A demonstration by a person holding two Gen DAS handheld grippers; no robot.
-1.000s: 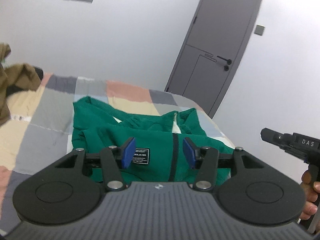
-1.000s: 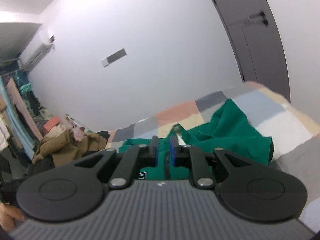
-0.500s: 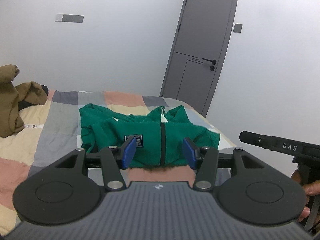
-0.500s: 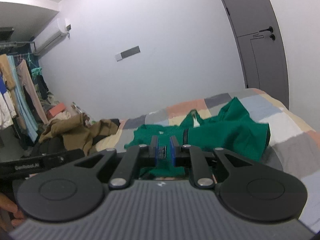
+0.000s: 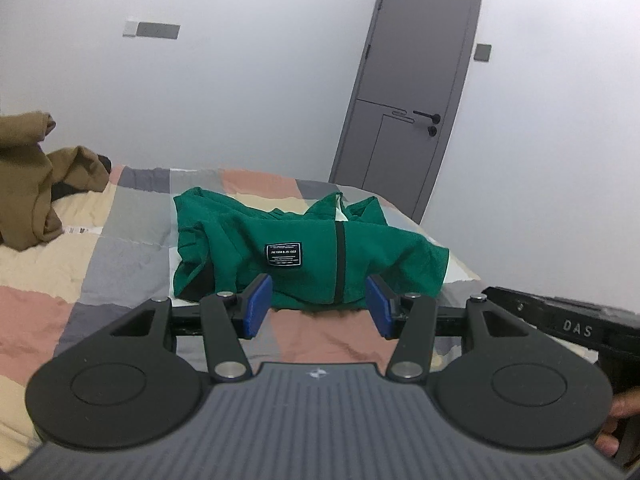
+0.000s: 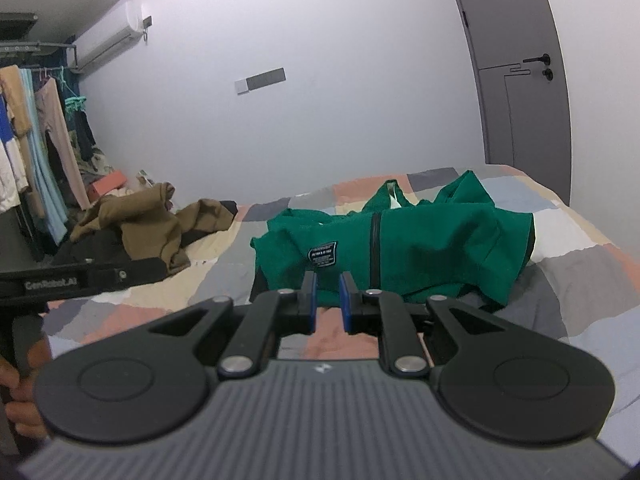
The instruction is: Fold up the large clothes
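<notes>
**A:** Which step is this?

**B:** I'd say a pause between folds, or the end of one. The green jacket [image 5: 320,248] lies bunched into a rough block in the middle of the bed [image 5: 132,248], nearer the edge on the door side, zip and black label facing up. Neither tool touches it.

**A:** And the tools?

**B:** The left gripper [image 5: 318,306] has its blue pads well apart with nothing between them, hovering short of the jacket's near hem. The right gripper [image 6: 328,302] has its pads almost together, only a slim gap, and nothing pinched there either.

**A:** What does the next move call for?

**B:** In my judgement, the right one has to spread before it can pinch cloth. Then each should take a corner of the near hem, or a loose side, and carry it across evenly. The block looks lumpy, with the collar standing up at the far side, so smoothing may come first.

**A:** Anything in the way?

**B:** A heap of brown clothes [image 6: 160,216] sits toward the bed's far corner on the left, well apart from the jacket. A clothes rack [image 6: 32,128] stands beyond that. The grey door [image 5: 416,92] is off past the opposite edge. The patchwork cover near the hem looks free.
</notes>
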